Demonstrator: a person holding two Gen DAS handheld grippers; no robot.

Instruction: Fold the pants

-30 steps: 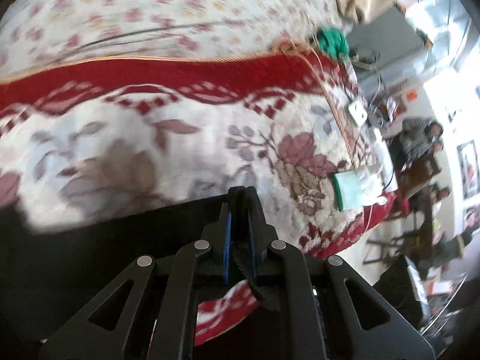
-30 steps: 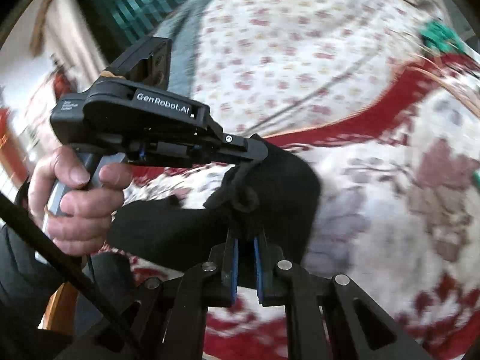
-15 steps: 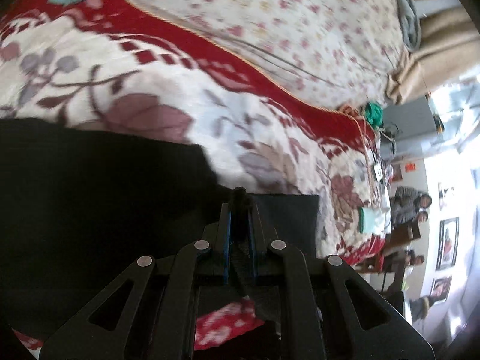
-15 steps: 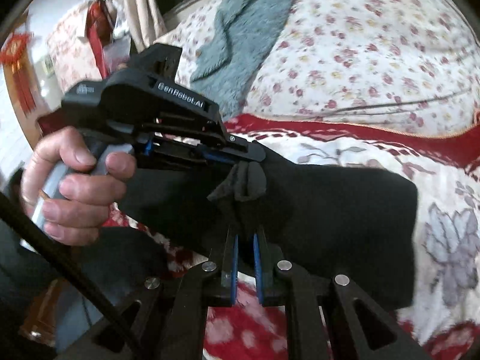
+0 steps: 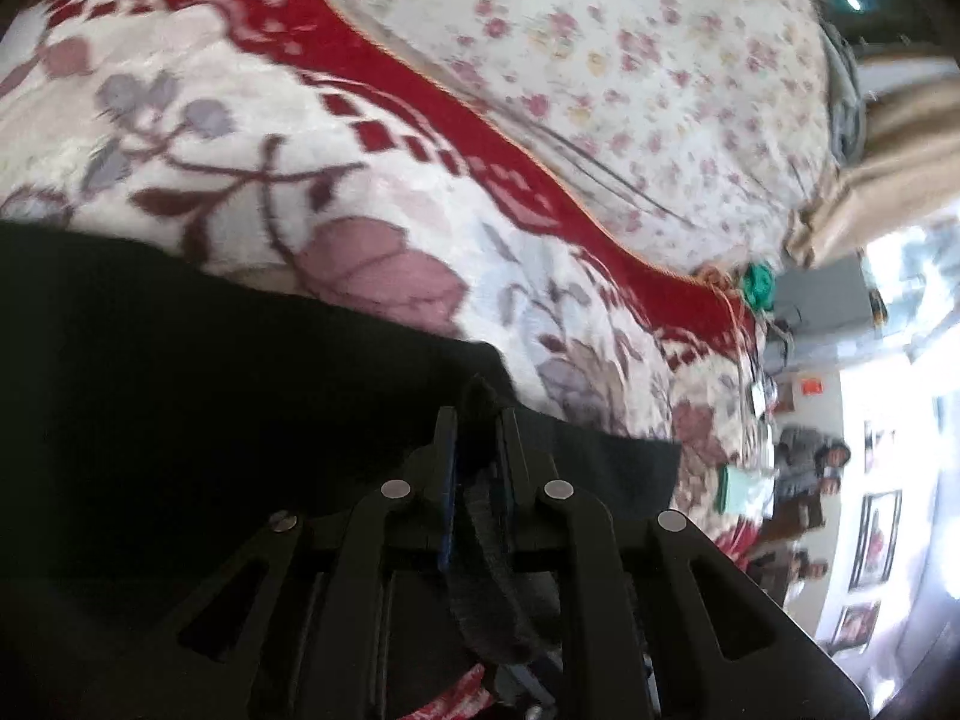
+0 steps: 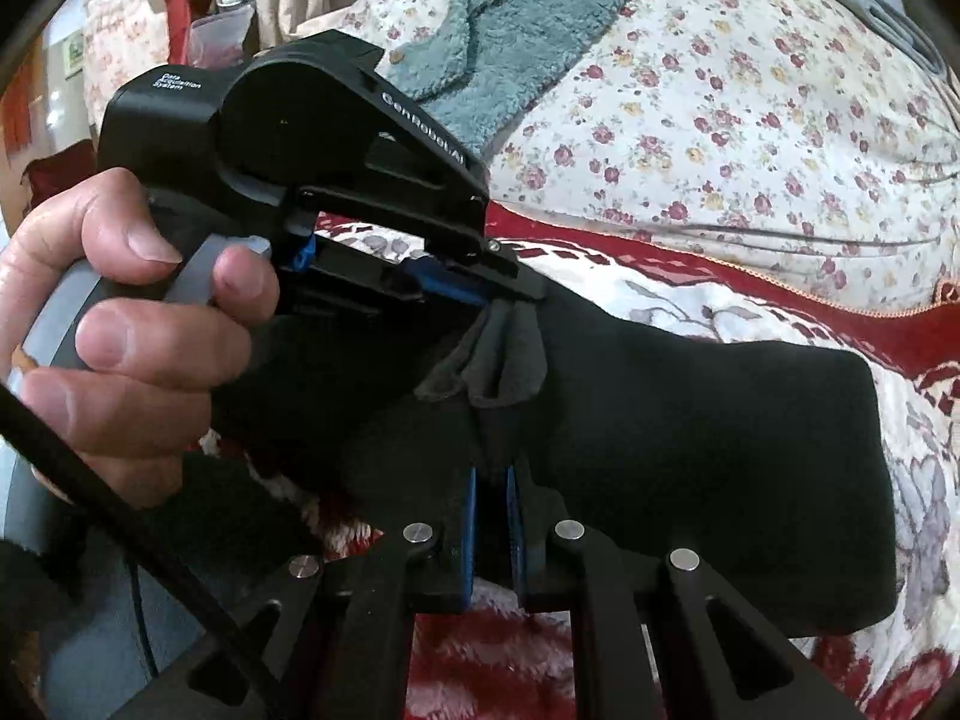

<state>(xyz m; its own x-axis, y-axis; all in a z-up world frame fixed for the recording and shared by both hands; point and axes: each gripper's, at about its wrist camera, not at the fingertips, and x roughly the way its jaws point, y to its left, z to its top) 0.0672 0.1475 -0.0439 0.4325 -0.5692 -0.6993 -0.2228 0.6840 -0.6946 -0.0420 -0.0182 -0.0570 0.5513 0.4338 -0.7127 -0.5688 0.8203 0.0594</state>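
Both sets of jaws are clamped on bunched black fabric: the right gripper [image 6: 492, 480] at bottom centre of its view, the left gripper [image 5: 477, 420] low in its own. The pants [image 6: 690, 420] lie across the floral blanket [image 6: 750, 306] on the bed, looks mid-fold to me. Next they'd lay the pinched edge flat, then let go.

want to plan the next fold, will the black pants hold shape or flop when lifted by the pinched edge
Probably floppy: the black pants bunch into soft pleats where the left gripper pinches them. Likely light, since the right gripper also holds only a thin edge. The matte knit looks unlikely to slip.
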